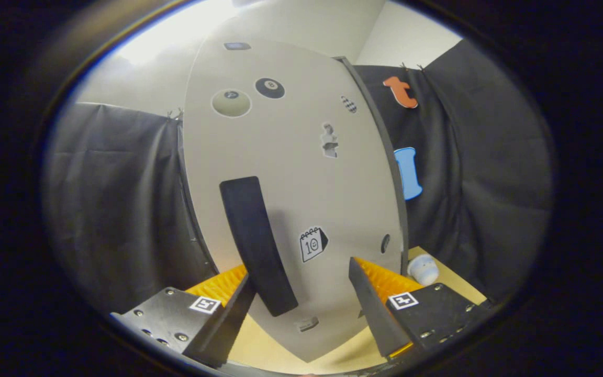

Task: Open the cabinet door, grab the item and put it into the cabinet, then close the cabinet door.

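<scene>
Gripper view: looks straight at the door (291, 173), which stands close ahead and seems shut, its face square to the camera.
Door: pale, dotted with stickers, with a dark upright handle (257, 243) on its left part.
Gripper (301, 285): fingers spread wide, gripping nothing; the handle's lower end sits just inside the left finger, near it, though contact cannot be made out.
Why so placed: the wide spread and the offset toward the handle suit either taking hold of it to pull or having just let go after pushing the door to.
Item (423, 269): a small pale rounded thing, likely the task's thing, lies on the table (450, 280) right of the door, beyond the right finger; it is outside the cabinet.
Why that matters: with the item on the table, the putting-in looks undone, so the door probably needs to swing open next.
Table: yellowish top, showing below the door and between the fingers.
Risk: the handle is narrow and off-centre between the fingers, so a closing grip may catch it on one side alone.
</scene>
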{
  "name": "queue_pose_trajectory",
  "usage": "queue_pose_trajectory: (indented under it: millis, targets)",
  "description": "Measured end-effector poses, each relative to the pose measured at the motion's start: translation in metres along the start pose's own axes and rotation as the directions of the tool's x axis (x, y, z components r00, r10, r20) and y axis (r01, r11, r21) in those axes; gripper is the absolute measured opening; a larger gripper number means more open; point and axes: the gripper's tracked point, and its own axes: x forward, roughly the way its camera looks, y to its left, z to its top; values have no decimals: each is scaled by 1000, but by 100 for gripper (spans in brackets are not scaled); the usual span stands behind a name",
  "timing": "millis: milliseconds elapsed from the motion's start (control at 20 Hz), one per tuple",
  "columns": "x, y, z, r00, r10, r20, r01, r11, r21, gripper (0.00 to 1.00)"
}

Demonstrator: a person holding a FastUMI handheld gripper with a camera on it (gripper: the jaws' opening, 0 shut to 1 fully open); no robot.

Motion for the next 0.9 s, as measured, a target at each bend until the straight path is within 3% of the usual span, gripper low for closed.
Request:
queue_pose_trajectory:
  millis: [400,700,900]
  targets:
    - [76,60,-6,998,69,-6,-69,995,-68,100]
    - [140,85,-7,998,52,22,-49,991,-127,100]
    - [163,83,-7,998,-31,47,38,987,-159,100]
